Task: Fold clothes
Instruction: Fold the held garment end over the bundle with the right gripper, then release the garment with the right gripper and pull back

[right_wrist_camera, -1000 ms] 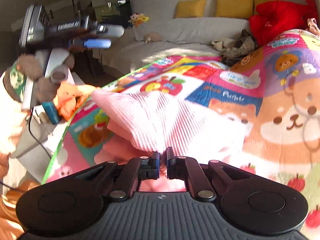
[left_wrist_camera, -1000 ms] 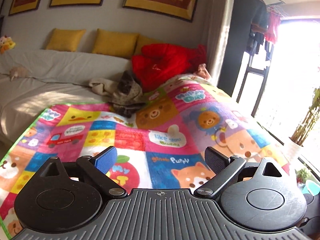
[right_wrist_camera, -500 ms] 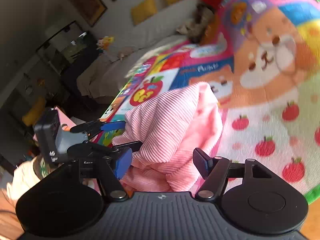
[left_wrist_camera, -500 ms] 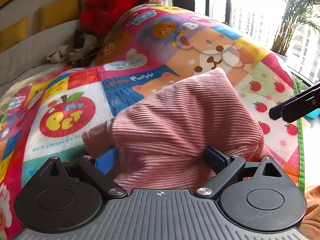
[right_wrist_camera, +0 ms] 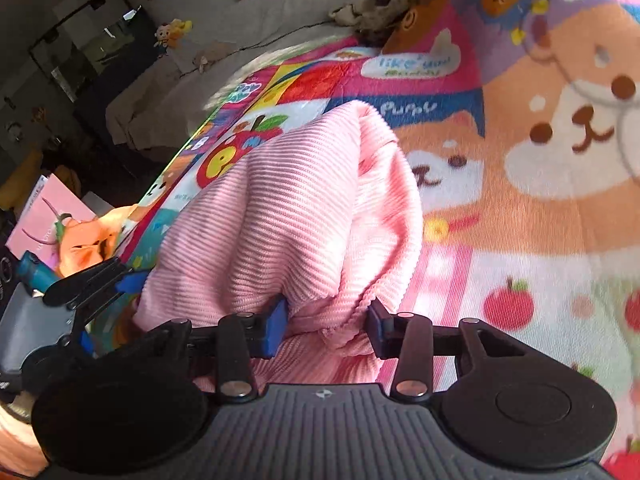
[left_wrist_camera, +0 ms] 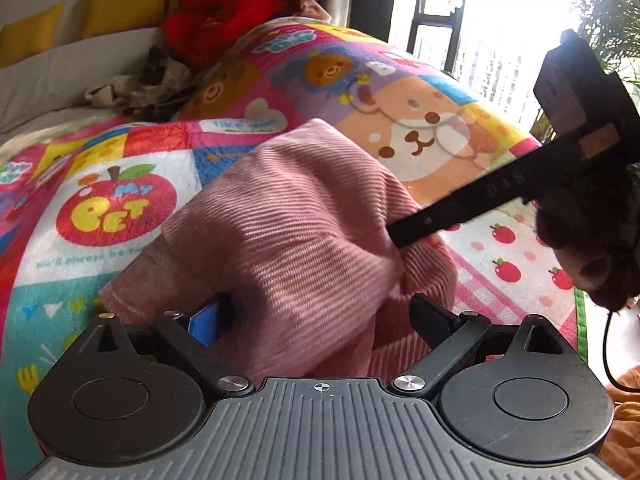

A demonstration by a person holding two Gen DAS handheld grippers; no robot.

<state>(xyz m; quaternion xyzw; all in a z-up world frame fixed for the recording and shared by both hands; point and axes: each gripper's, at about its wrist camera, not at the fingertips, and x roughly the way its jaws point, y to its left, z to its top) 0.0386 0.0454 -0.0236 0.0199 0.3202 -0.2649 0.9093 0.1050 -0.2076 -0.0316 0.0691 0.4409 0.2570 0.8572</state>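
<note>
**Pink garment bunched at near edge of blanket, both grippers astride it**

Garment: the pink ribbed garment [left_wrist_camera: 296, 216] lies in a rumpled mound on the cartoon-print blanket [left_wrist_camera: 420, 128], at the blanket's near edge and close to both cameras. It shows loose folds and rolled edges, not a flat, squared stack; no finished fold is visible.

Step in hand, as judged: the cloth is being gathered or re-gripped between folds. The mound would suit either a piece being laid out or one partly doubled over; the views do not settle which. Any next move calls for a firm pinch on a clear edge or corner, not on the bulk, since the soft rib knit will slump and slide.

Left gripper [left_wrist_camera: 316, 314]: jaws wide apart, cloth bulging between the fingers and lying against them, with no pinch made.

Right gripper [right_wrist_camera: 326, 322]: jaws parted by a moderate gap, a roll of cloth sitting in the gap and touching both pads, not clamped.

Surroundings: a heap of other clothes [left_wrist_camera: 148, 84] lies far left, with a red bundle [left_wrist_camera: 224, 20] beyond it.
</note>
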